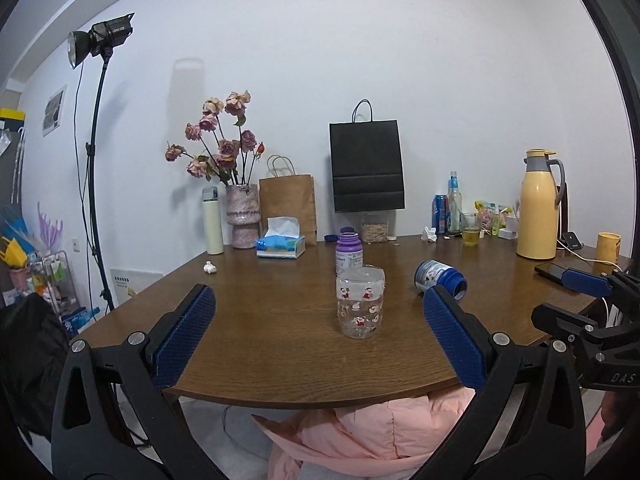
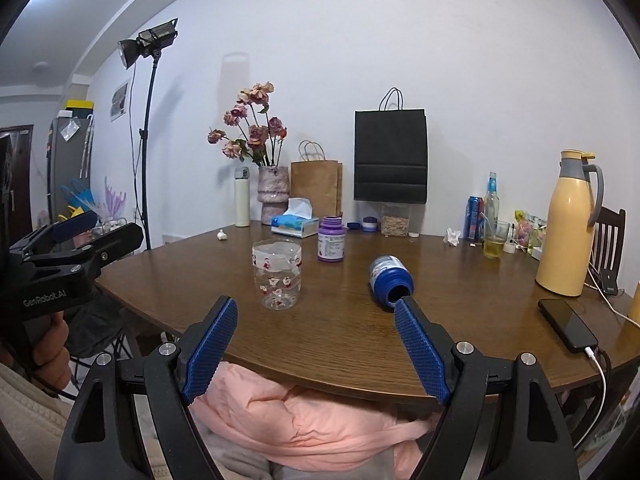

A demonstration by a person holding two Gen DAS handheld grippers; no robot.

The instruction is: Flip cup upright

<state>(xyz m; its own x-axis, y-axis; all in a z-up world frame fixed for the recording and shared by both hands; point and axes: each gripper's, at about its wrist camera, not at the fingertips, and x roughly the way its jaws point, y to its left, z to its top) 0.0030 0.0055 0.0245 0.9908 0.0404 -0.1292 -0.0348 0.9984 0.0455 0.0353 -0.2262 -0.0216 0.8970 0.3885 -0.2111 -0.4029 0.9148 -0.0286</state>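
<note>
Blue cup point(image 2: 390, 283) lies on its side right of clear cup point(image 2: 277, 274), mouth facing right gripper point(image 2: 316, 344); both grippers point(image 1: 320, 334) wide open, empty; grab body crosswise, then tilt up

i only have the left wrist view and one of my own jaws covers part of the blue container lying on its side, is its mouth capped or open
Observer: Open. The right wrist view shows the blue container with no cap, its dark mouth facing the near table edge.
Operator: what's the right gripper doing
Observer: The right gripper has its jaws wide open and holds nothing. One fingertip lines up with the container's mouth, but I cannot tell whether it touches.
Operator: is that phone loose
Observer: No, the phone has a white cable plugged into its near end.
</note>
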